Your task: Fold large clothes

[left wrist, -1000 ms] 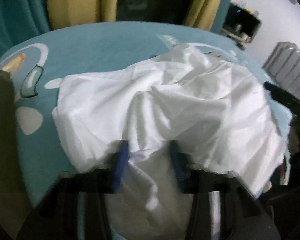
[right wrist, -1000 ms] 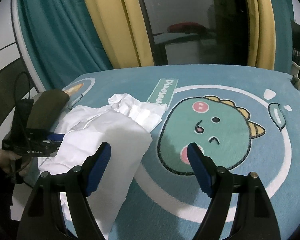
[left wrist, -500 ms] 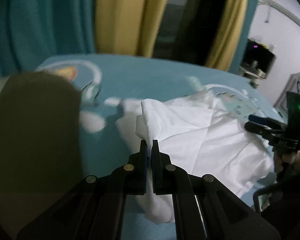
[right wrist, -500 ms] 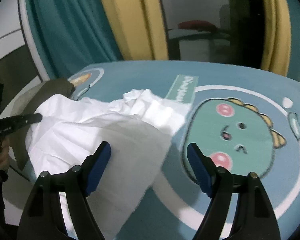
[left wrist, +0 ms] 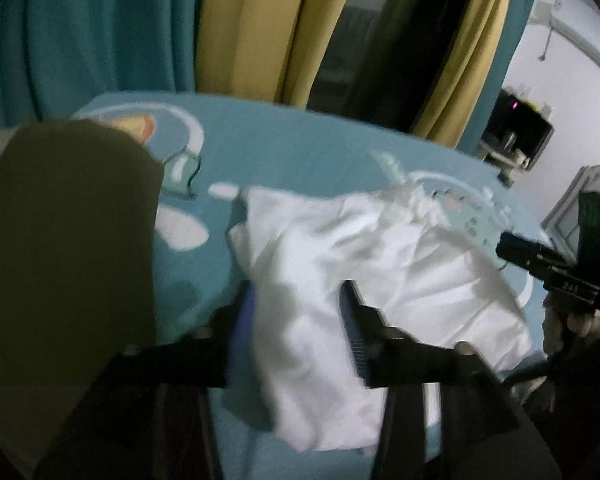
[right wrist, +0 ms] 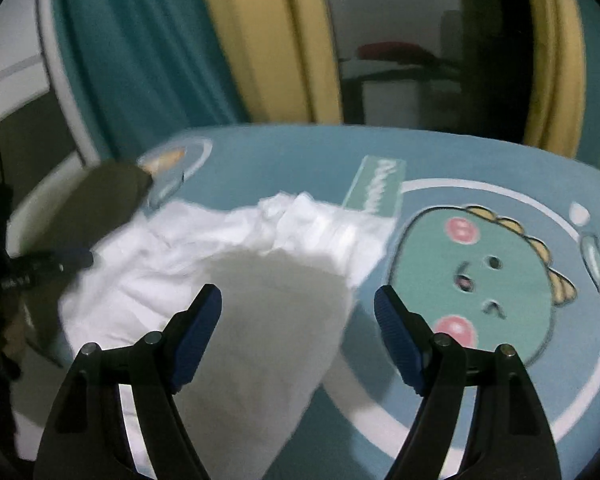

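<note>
White garment (left wrist: 380,272) just dropped: left gripper (left wrist: 300,320) jaws were clamped, now apart; right gripper (right wrist: 298,336) jaws apart too. Needs re-grip.

My left hand-held gripper (left wrist: 296,328) is motion-blurred; the crumpled white cloth garment's (left wrist: 364,264) near edge hides behind its dark frame.

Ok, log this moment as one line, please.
phase: mid-fold | left gripper: open, fingers astride white garment | right gripper: open, above garment | garment: crumpled on dinosaur rug | olive item: beside garment
</note>
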`<state>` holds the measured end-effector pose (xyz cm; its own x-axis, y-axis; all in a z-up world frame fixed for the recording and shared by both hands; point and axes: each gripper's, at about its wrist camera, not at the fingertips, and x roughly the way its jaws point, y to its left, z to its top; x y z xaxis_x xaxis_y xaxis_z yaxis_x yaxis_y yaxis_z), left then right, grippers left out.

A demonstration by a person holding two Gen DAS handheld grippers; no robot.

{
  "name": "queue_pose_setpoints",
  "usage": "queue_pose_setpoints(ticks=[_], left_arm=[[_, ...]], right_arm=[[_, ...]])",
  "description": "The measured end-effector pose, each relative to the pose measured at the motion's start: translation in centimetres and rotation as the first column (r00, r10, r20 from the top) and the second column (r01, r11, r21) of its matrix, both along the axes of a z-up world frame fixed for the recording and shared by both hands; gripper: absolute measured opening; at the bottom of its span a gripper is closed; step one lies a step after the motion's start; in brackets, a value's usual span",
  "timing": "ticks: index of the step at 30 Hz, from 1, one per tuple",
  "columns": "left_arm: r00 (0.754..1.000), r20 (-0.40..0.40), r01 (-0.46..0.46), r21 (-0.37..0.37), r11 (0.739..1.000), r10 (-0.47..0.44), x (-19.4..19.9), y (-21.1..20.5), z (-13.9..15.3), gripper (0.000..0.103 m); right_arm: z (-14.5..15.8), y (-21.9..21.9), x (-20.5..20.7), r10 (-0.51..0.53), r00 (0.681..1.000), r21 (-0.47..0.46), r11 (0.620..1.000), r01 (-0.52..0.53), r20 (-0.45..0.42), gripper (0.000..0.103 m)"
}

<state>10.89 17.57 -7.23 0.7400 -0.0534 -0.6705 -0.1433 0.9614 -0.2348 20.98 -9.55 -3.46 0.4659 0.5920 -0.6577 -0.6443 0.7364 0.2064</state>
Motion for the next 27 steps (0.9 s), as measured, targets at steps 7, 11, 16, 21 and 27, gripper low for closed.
queue_pose_setpoints(ticks=[7,11,16,21,27], left_arm=[[0.997,-0.013,0.081,0.006,0.997,-0.081,1.8,-3.6,-0.2,0.052],[0.989,-0.117,0.094,0.010,0.996,-0.092,2.8,-4.5,-3.5,0.053],[0.992,-0.111,0.067,-0.006,0.998,-0.067,2.1,-3.6,-3.3,0.058],[0.999,-0.048,0.005,0.020,1.000,-0.004,0.6,-1.6,-0.9,0.059],[0.992,-0.080,-0.104,-0.067,0.992,0.099,0.8,2.6,-2.9,0.067]], right_arm=[[-4.2,1.0,-0.5,0.006,0.996,-0.117,0.993,-0.016,-0.084,0.079],[-4.9,2.1,-0.9,0.037,0.998,-0.131,0.991,-0.042,-0.043,0.079],[-4.8,1.8,-0.6,0.037,0.998,-0.115,0.992,-0.044,-0.059,0.083],[-2.8,0.7,-1.0,0.013,1.000,-0.100,0.995,-0.013,-0.003,0.084],[-0.9,-1.6,-0.7,-0.016,1.000,-0.042,0.999,0.015,-0.019,0.084]])
